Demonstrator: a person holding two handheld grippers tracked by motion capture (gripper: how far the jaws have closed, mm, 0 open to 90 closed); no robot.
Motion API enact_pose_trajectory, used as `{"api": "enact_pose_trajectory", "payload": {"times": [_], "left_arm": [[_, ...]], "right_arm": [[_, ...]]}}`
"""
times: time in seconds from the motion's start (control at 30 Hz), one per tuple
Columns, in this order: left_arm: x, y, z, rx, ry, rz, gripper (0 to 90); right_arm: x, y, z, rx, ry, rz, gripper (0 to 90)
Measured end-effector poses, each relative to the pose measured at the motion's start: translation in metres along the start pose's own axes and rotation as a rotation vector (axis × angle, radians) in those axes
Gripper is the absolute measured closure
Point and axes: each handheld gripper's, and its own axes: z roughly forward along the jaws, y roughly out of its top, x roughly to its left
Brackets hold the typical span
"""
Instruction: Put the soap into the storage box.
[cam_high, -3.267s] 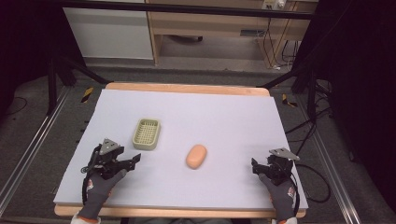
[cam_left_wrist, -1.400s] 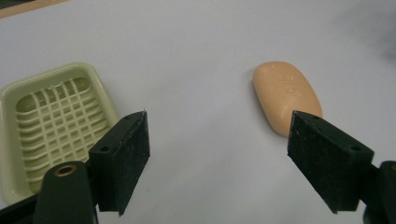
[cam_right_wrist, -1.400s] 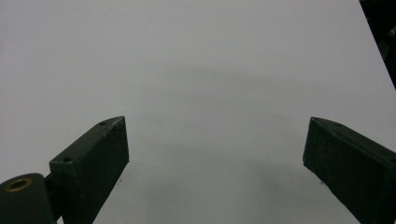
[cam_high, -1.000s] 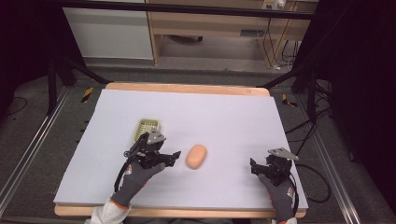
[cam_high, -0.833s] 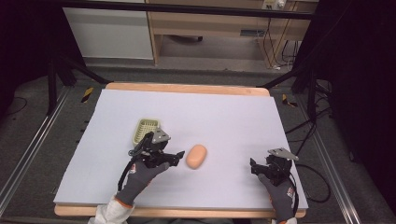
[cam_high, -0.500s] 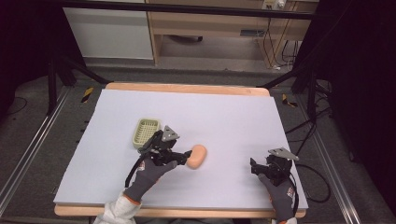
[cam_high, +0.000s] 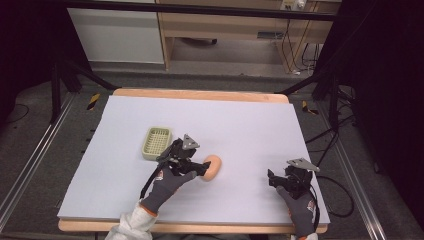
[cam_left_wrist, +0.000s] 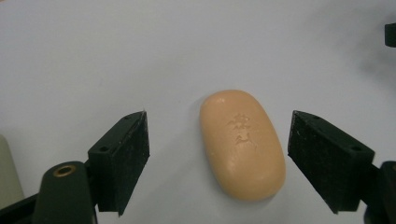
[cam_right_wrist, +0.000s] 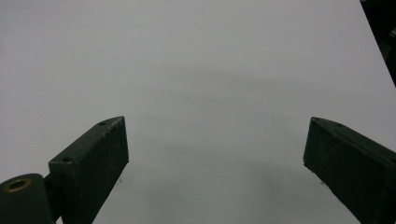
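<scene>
An orange oval bar of soap (cam_high: 212, 167) lies on the white table top, near the middle front. In the left gripper view the soap (cam_left_wrist: 242, 143) sits between the two black jaws, closer to the right one, touching neither. My left gripper (cam_high: 199, 167) is open right at the soap's left side, low over the table. A pale green soap dish (cam_high: 157, 142) stands just behind and left of that hand. My right gripper (cam_high: 271, 179) rests open near the front right of the table, with bare table between its fingers (cam_right_wrist: 91, 156).
The white sheet (cam_high: 240, 125) covers a wooden table whose edge (cam_high: 200, 94) shows at the back. Dark floor, metal rails and cables surround it. A light cabinet and wooden shelf stand beyond the far side.
My left gripper has travelled from the front left, past the green dish, rightwards up to the soap, staying open. The right gripper, soap and dish have not moved.
</scene>
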Motion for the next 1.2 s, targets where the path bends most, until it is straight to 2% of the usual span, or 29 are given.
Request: {"api": "enact_pose_trajectory", "payload": {"times": [0.4,0.9,1.2], "left_arm": [[-0.008,0.002,0.023,0.052,-0.013,0.004,19.3],[-0.016,0.002,0.044,0.102,-0.012,0.011,18.6],[-0.016,0.001,0.052,0.133,-0.005,0.012,18.9]], "right_arm": [[0.000,0.000,0.000,-0.004,0.002,-0.002,7.0],[0.000,0.000,0.000,-0.001,0.002,0.002,7.0],[0.000,0.000,0.000,0.000,0.002,0.003,7.0]]}}
